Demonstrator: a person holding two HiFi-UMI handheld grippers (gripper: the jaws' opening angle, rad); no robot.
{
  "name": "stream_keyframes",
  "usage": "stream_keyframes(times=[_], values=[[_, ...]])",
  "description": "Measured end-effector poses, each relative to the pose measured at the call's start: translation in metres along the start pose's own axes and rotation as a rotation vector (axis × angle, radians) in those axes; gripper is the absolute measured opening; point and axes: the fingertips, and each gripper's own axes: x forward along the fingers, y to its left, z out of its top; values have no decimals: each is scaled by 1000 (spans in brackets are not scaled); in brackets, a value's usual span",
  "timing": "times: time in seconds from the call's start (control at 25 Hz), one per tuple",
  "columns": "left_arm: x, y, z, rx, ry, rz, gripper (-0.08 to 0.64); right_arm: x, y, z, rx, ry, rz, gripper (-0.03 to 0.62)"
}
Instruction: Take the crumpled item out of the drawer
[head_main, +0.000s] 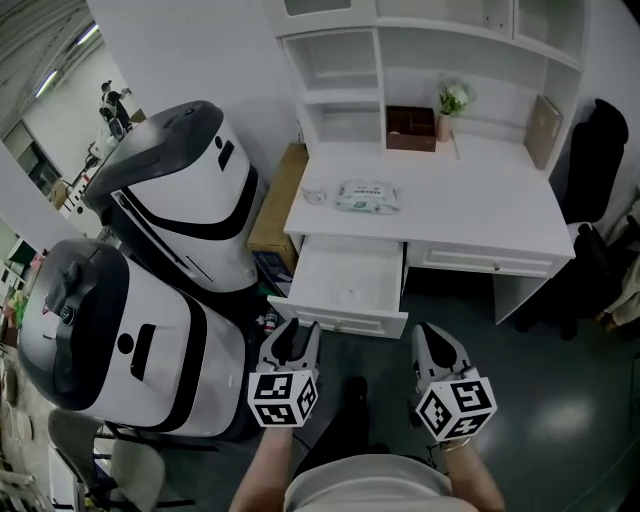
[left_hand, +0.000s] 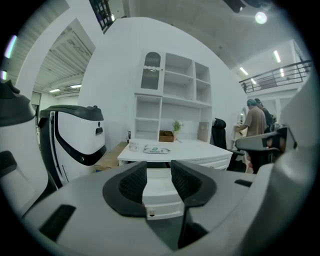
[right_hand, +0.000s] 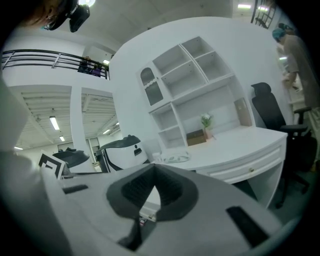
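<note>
Far left of the left claw (head_main: 298, 330): two big white and black machines (head_main: 190, 190). Left claw down low in front of the white desk (head_main: 470, 205), jaws apart, middling wide, nothing between them. Straight ahead of its tips: the drawer (head_main: 342, 322), pulled out and open. Crumpled item too small to make out in there. Further ahead, up on the desk: a pack of wipes (head_main: 368, 196). Right claw (head_main: 433, 332) just beside the left one, jaws pinched shut, holding nothing. Far ahead and to its right: a black chair (head_main: 600, 150)
</note>
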Motion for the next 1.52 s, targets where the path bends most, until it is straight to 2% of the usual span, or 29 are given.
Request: stream_keyframes(times=[0.36, 0.68, 0.96, 1.52], values=[[86, 43, 27, -19, 30, -70, 155, 78, -12, 22, 6, 21, -78, 2], [153, 60, 37, 26, 80, -163, 161, 124, -27, 34, 15, 12, -164, 2], [192, 60, 25, 50, 140, -231, 164, 140, -38, 30, 18, 32, -225, 2], [242, 41, -17, 143, 331, -319, 186, 154, -69, 30, 66, 36, -284, 2]])
